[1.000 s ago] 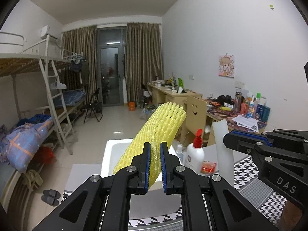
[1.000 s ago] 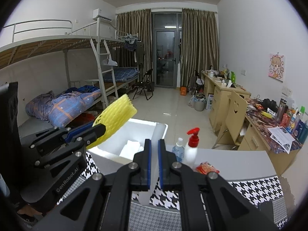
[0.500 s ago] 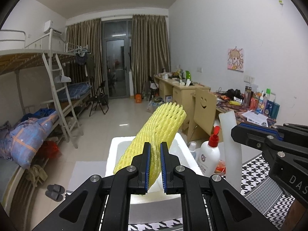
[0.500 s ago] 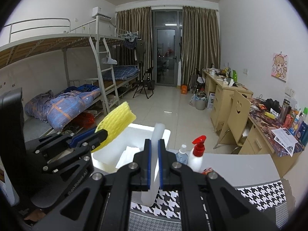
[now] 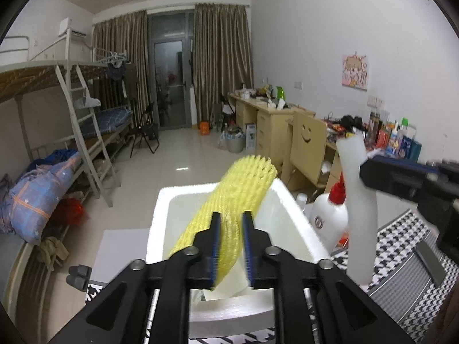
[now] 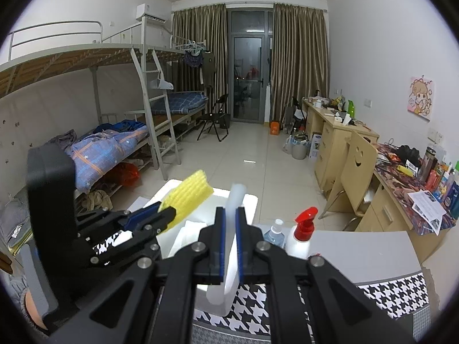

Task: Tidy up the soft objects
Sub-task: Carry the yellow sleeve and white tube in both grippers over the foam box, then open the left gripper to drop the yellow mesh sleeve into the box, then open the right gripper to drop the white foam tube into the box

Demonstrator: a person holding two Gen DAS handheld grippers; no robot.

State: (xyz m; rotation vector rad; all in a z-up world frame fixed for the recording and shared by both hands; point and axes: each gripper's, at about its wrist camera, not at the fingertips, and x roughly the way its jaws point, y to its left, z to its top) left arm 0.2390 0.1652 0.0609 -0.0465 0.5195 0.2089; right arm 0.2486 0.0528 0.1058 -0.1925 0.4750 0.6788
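A shared dorm room. Metal bunk beds [image 6: 86, 66] with a ladder [image 6: 156, 109] along the left wall, wooden desks [image 6: 338, 132] cluttered with bottles along the right, curtains [image 6: 298, 63] framing a glass balcony door [image 6: 248, 78] at the far end, tiled floor [image 6: 258, 166] between.

Left hand-held gripper [image 5: 231, 246] is opening up, yellow foam net [image 5: 229, 215] between the jaws, tilted over the white foam box [image 5: 292, 218] at the worktop [image 5: 401, 295] edge.
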